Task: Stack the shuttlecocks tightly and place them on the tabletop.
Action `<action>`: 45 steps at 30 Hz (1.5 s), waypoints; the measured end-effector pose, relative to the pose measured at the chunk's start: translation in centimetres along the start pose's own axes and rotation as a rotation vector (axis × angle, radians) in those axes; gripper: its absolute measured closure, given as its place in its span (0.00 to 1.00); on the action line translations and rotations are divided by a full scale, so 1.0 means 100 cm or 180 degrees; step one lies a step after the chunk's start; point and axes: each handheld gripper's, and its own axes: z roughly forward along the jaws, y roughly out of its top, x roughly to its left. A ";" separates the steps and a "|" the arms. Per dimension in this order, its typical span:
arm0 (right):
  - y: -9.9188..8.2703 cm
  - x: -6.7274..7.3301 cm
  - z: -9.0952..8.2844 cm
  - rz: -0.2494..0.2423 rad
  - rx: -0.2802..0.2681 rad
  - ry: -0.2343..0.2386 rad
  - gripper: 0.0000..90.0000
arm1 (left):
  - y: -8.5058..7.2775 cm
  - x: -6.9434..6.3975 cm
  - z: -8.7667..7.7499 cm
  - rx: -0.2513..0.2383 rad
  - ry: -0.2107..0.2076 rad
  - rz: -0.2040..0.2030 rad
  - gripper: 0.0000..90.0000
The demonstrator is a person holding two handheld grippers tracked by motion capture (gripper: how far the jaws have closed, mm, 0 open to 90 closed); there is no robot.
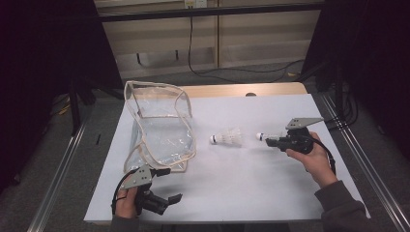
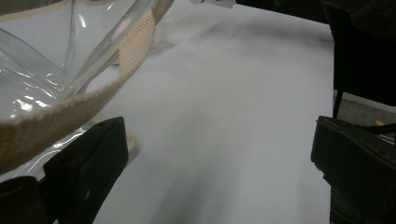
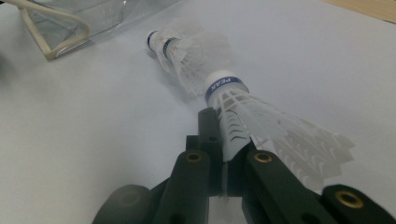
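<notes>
A: Right hand-held gripper [image 3: 227,154] state?
B: Clamped on a shuttlecock [image 3: 261,119], pinching its feather skirt, centre-right of the high view. A second shuttlecock [image 1: 227,138] lies mid-frame on the white surface [image 1: 251,179].
A: How will it handle?
B: Probably very light, with a thin skirt that crushes easily. The cork end looks the stiffer spot, but a gentle skirt pinch seems fine.
A: Left hand-held gripper [image 1: 163,186]?
B: Jaws wide apart, lower left, holding nothing, right beside the clear bag [image 1: 159,126]. The bag looks floppy and slick; its beige trim [image 2: 60,116] looks the best grab point.
</notes>
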 end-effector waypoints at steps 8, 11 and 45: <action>0.001 -0.004 0.005 0.0008 0.0041 -0.0015 1.00 | 0.000 0.000 0.000 0.0008 0.0002 0.0000 0.05; 0.002 -0.007 0.006 0.0034 0.0038 -0.0008 1.00 | 0.000 0.000 0.001 0.0008 -0.0001 0.0000 0.05; 0.018 -0.013 0.026 -0.0041 0.0110 -0.0053 0.99 | 0.000 0.001 0.000 0.0020 -0.0001 0.0007 0.05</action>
